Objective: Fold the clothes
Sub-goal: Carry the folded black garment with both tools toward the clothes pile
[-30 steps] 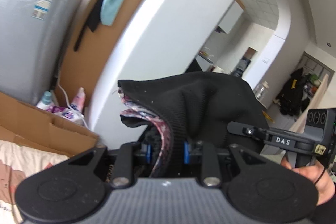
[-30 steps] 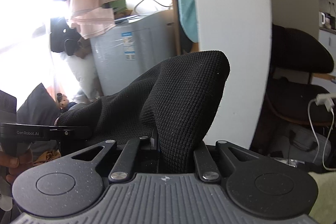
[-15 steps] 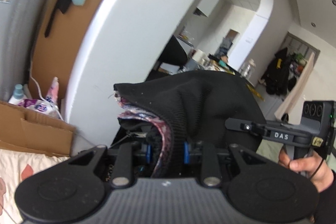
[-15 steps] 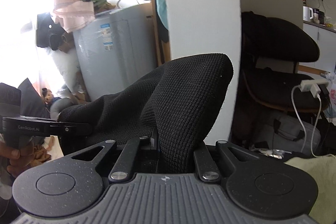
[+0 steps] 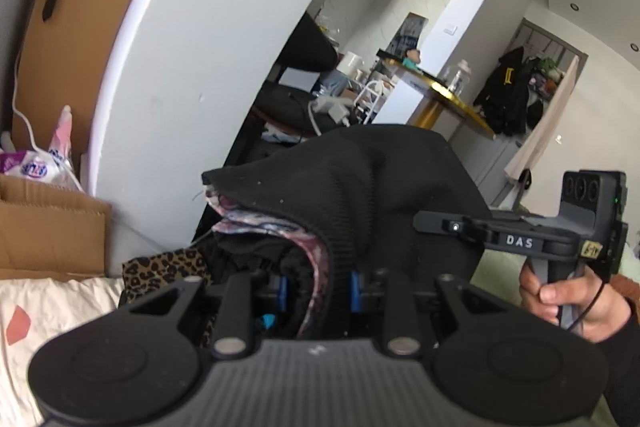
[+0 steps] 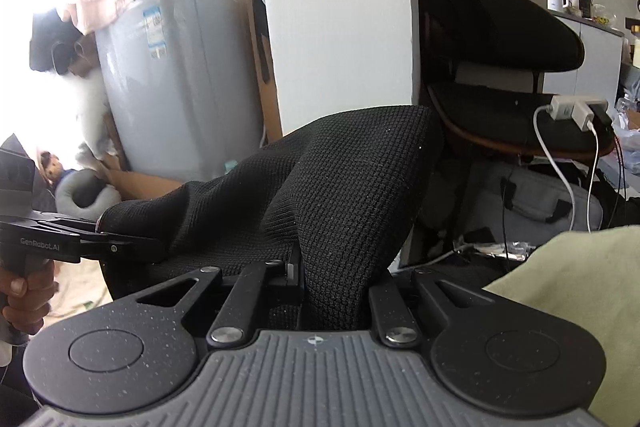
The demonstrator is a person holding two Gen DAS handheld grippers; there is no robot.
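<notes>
A black knit garment (image 5: 384, 187) with a pink patterned inner edge (image 5: 316, 259) hangs stretched in the air between both grippers. My left gripper (image 5: 318, 291) is shut on its ribbed hem, which bunches between the blue pads (image 5: 282, 293). The right gripper (image 5: 516, 239), held by a hand (image 5: 568, 299), pinches the far end at the right. In the right wrist view the black knit garment (image 6: 352, 195) rises from my right gripper (image 6: 332, 291), shut on a fold. The left gripper (image 6: 80, 243) clamps the other end at the left.
A white pillar (image 5: 208, 39) and a cardboard box (image 5: 48, 227) stand ahead. Leopard-print cloth (image 5: 168, 265) lies on a pale sheet (image 5: 52, 303). A grey washing machine (image 6: 176, 87), a black chair (image 6: 512, 39) with charger cables (image 6: 560, 171) and a pale green cloth (image 6: 568, 287) lie nearby.
Both grippers have swung to the right with the garment still held taut between them. The kitchen area and the leopard-print cloth have come into the left view.
</notes>
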